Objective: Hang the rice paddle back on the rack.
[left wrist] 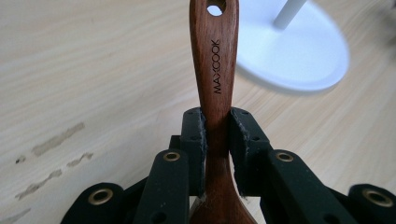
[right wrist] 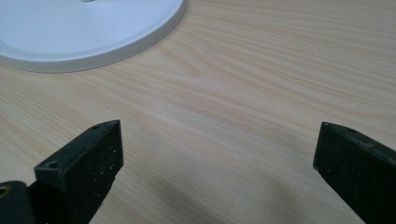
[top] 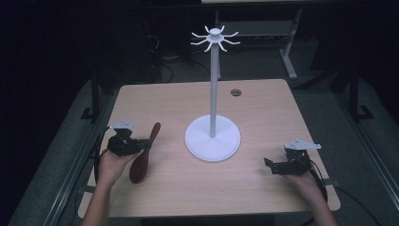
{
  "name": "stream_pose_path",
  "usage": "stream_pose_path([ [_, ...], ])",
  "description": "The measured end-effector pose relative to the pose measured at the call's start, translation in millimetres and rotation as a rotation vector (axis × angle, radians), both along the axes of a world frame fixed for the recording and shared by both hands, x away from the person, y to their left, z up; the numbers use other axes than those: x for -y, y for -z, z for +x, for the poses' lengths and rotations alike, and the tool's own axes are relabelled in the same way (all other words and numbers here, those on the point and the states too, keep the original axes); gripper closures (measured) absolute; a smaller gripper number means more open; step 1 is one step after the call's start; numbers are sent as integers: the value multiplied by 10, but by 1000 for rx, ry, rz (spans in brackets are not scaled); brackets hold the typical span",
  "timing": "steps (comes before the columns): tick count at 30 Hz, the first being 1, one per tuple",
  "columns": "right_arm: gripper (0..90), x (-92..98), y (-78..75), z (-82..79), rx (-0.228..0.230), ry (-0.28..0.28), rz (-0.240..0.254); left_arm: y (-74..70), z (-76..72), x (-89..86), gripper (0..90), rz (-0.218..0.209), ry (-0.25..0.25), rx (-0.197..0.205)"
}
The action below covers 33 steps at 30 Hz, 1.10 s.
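High view: tabletop [top: 263, 188] carries white hook stand [top: 212, 136] at centre, well clear of edges. Left claw [top: 141, 144] clenched on wooden spoon [top: 143, 155] at neck, bowl end hanging toward person. Step, judged: spoon lifted for hanging; next, raise handle hole [left wrist: 215, 8] to top hooks [top: 215, 37]. Right claw [top: 269, 165] released, near right edge. Open room between.

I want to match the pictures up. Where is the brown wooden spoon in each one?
High view: wooden spoon lies left of centre, in the left gripper.
Left gripper view: centre, handle clamped between the jaws, hole at top.
Right gripper view: not in it.
Shared landmark: white round stand base.
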State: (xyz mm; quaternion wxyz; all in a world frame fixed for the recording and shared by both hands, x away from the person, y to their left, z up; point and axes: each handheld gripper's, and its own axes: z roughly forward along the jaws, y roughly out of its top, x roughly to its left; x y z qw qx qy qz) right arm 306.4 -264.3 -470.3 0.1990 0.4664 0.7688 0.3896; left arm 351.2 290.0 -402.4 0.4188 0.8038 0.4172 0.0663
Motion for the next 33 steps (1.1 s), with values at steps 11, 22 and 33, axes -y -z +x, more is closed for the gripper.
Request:
stream_pose_path([
  [11, 12, 1, 2, 1, 0, 2, 3, -96, -78, -62, 762, -111, 57, 110],
  [22, 12, 6, -1, -3, 0, 1, 3, -177, -139, -66, 762, -163, 99, 169],
  [33, 12, 0, -5, -6, 0, 2, 1, -221, -164, 15, 762, -193, 143, 213],
])
